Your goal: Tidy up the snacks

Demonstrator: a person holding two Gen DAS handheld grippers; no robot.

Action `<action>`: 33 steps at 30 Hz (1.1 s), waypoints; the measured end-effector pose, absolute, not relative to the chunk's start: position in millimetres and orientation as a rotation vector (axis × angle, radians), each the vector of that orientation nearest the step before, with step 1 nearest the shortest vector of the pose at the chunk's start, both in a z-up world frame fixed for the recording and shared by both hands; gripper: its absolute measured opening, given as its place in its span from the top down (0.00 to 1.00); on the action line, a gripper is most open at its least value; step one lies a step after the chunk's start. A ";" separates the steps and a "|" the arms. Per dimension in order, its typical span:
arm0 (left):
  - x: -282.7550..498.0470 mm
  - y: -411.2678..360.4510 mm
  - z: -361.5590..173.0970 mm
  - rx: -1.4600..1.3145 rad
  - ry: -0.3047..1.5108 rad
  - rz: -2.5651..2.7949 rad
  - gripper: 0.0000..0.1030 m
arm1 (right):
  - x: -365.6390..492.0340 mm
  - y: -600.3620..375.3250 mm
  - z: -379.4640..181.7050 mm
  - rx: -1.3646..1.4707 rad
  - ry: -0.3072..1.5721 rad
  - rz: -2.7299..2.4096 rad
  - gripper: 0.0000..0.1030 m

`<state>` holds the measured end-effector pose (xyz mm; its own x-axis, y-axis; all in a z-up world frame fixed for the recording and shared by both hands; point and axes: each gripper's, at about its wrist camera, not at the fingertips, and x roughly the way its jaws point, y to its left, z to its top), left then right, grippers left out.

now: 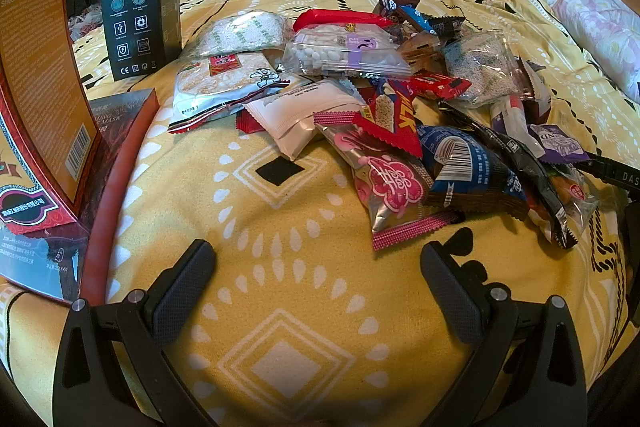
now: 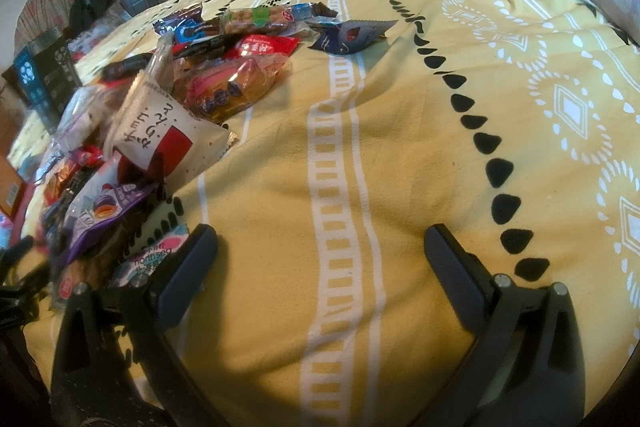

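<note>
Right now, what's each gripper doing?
Left gripper: open, empty, over the bedspread.
Right gripper: open, empty, beside the snacks.

1. I see the snack pile (image 1: 400,99) lying loose and overlapping on the yellow patterned bedspread (image 1: 280,307).
2. A pink-and-silver packet (image 1: 390,191) lies flat at the pile's near edge, and a dark blue barcoded packet (image 1: 472,167) touches its right side.
3. A clear bag of white candies (image 1: 344,53) sits on top, further back.
4. A white pouch (image 1: 304,115) lies tilted at the left.
5. From my right camera, a white hand-lettered bag (image 2: 168,131) leans upright, and a purple packet (image 2: 108,211) lies below it.
</note>
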<state>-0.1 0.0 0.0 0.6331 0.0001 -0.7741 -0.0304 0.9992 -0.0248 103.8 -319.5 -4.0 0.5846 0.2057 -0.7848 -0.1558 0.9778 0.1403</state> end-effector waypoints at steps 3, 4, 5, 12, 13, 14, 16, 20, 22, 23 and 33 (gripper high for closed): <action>0.4 0.6 -0.4 -0.040 0.886 0.012 0.00 | 106.1 -317.8 1.8 0.037 0.990 0.204 0.00; 0.8 0.9 -0.6 -0.042 0.886 0.011 0.00 | 104.2 -316.6 7.1 0.046 1.020 0.201 0.04; 1.5 1.0 -1.0 -0.043 0.886 0.010 0.00 | 104.1 -318.2 12.6 0.080 1.013 0.227 0.13; -4.5 7.1 1.3 -0.060 0.882 -0.002 0.00 | 75.6 -271.7 70.3 0.196 0.940 0.567 0.47; -4.6 5.6 0.8 -0.060 0.883 -0.003 0.00 | 76.9 -259.6 73.0 0.183 0.943 0.600 0.47; -3.7 4.5 0.4 -0.059 0.883 -0.002 0.00 | 77.5 -244.2 74.4 0.157 0.949 0.630 0.47; -4.0 4.3 0.5 -0.059 0.884 -0.002 0.00 | 84.0 -207.0 69.2 0.104 0.983 0.698 0.47; -3.4 3.6 0.3 -0.056 0.886 -0.001 0.00 | 95.5 -150.0 39.1 -0.103 1.059 0.704 0.49; -3.4 3.8 0.4 -0.056 0.886 -0.001 0.00 | 97.9 -155.0 33.8 -0.120 1.067 0.677 0.49; -3.1 3.8 0.3 -0.056 0.886 -0.002 0.00 | 98.3 -163.6 36.0 -0.101 1.070 0.659 0.51; -2.5 5.7 0.5 -0.071 0.883 -0.010 0.00 | 66.5 -232.5 98.9 0.102 0.983 0.591 0.48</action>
<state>-2.5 5.7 0.5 0.6346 -0.0383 -0.7719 -0.0207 0.9976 -0.0665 66.5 -232.5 98.9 0.4119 0.5139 -0.7525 -0.4243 0.8390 0.3407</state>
